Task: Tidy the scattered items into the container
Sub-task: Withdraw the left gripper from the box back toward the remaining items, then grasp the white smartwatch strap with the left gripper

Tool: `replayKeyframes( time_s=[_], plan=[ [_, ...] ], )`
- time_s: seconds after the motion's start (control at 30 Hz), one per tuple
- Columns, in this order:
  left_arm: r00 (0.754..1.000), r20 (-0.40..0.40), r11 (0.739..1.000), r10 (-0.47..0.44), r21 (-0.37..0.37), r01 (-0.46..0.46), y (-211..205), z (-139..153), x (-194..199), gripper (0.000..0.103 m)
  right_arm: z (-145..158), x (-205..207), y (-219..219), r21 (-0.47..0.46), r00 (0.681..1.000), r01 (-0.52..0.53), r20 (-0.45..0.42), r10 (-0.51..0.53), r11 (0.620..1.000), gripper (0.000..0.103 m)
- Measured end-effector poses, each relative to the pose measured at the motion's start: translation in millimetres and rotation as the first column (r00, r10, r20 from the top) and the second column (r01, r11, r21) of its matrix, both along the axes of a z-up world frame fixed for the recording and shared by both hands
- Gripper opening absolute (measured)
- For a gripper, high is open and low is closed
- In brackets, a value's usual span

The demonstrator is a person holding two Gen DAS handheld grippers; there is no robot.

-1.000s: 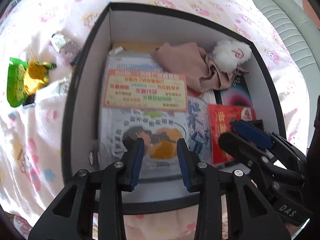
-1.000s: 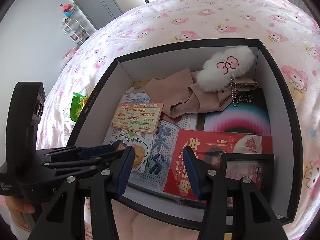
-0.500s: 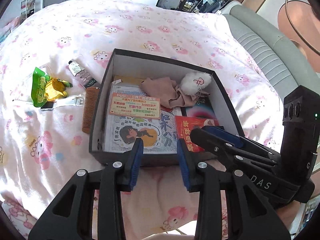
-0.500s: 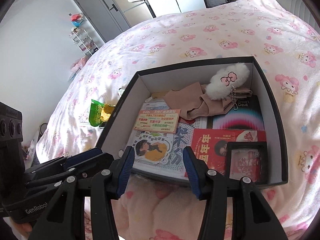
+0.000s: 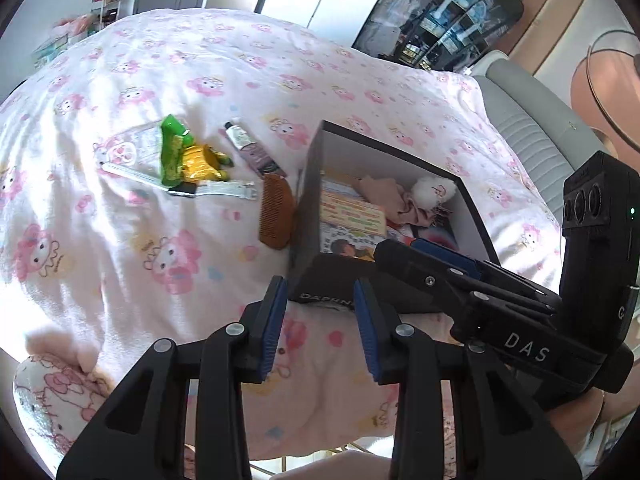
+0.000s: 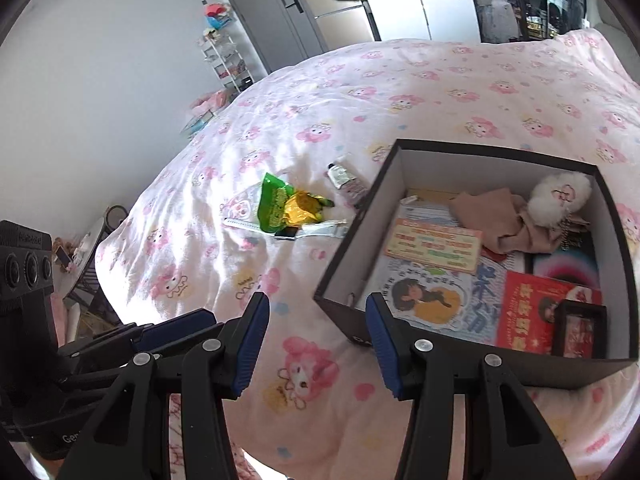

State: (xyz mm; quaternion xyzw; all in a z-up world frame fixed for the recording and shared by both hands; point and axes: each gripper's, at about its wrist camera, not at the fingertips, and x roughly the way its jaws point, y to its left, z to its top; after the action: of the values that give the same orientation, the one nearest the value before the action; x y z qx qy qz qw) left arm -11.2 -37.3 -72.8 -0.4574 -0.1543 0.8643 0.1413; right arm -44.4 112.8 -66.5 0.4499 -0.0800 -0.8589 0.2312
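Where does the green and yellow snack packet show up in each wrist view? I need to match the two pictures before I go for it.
Left wrist view: the snack packet lies upper left on the bedspread, left of the comb.
Right wrist view: the snack packet lies centre-left, left of the box; the comb is not visible.
Shared landmark: the small tube, lying between packet and box in both.

Pink-printed bed (image 5: 168, 280): box (image 6: 352, 256), comb (image 5: 276, 216), snack packet (image 5: 180, 156), tube (image 5: 250, 148).
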Motion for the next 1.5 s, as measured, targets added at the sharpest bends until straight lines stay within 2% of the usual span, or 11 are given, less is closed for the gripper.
replayKeyframes(
  time_s=[0.13, 0.33, 0.5, 0.7, 0.9, 0.93, 1.03, 1.1, 1.27, 1.37, 1.5],
  plan=[
    [0.996, -0.003, 0.996, 0.09, 0.002, -0.09, -48.6, -22.0, -14.1, 0.034, -12.8, -23.9, -44.0, -0.045, 0.997, -0.067, 0.025, 0.068, 0.997, 0.046],
    [0.97, 0.038, 0.969, 0.24, 0.055, -0.242, -121.9, -72.0, -71.2, 0.034, -56.0, -80.4, -104.4, -0.072, 0.987, -0.049, 0.151, 0.059, 0.996, 0.046],
    [0.924, 0.2, 0.924, 0.327, 0.139, -0.357, -164.0, -119.2, -129.5, 0.034, -99.5, -127.6, -132.9, -0.008, 0.974, 0.04, 0.222, -0.038, 0.999, 0.046],
    [0.91, 0.267, 0.896, 0.317, 0.231, -0.38, -176.4, -159.3, -176.0, 0.034, -135.4, -160.5, -124.4, 0.023, 0.939, 0.201, 0.279, -0.2, 0.979, 0.046],
    [0.87, 0.315, 0.812, 0.38, 0.336, -0.477, -186.6, -192.0, -195.5, 0.034, -162.4, -180.7, -115.4, 0.047, 0.896, 0.319, 0.312, -0.317, 0.947, 0.046],
    [0.869, 0.312, 0.811, 0.384, 0.337, -0.479, -187.6, -193.5, -198.4, 0.033, -164.7, -184.1, -115.7, 0.044, 0.894, 0.324, 0.312, -0.321, 0.945, 0.047],
    [0.868, 0.308, 0.83, 0.389, 0.291, -0.475, -184.9, -195.3, -203.1, 0.006, -171.4, -194.8, -117.0, 0.035, 0.899, 0.317, 0.305, -0.313, 0.948, 0.049],
    [0.872, 0.298, 0.835, 0.388, 0.288, -0.469, -181.1, -193.1, -200.6, 0.004, -168.2, -197.9, -120.6, 0.042, 0.919, 0.281, 0.277, -0.281, 0.959, 0.043],
    [0.901, 0.235, 0.861, 0.363, 0.285, -0.421, -167.3, -170.9, -174.8, 0.002, -149.7, -183.3, -123.3, -0.023, 0.955, 0.182, 0.242, -0.171, 0.983, 0.006],
    [0.914, 0.216, 0.882, 0.344, 0.26, -0.393, -151.8, -165.5, -152.4, 0.002, -130.3, -157.9, -117.3, -0.01, 0.969, 0.201, 0.147, -0.197, 0.98, 0.005],
    [0.935, 0.165, 0.907, 0.313, 0.24, -0.346, -126.4, -152.2, -120.9, 0.002, -112.2, -126.4, -113.0, -0.061, 0.982, 0.157, 0.111, -0.149, 0.986, 0.004]
  ],
)
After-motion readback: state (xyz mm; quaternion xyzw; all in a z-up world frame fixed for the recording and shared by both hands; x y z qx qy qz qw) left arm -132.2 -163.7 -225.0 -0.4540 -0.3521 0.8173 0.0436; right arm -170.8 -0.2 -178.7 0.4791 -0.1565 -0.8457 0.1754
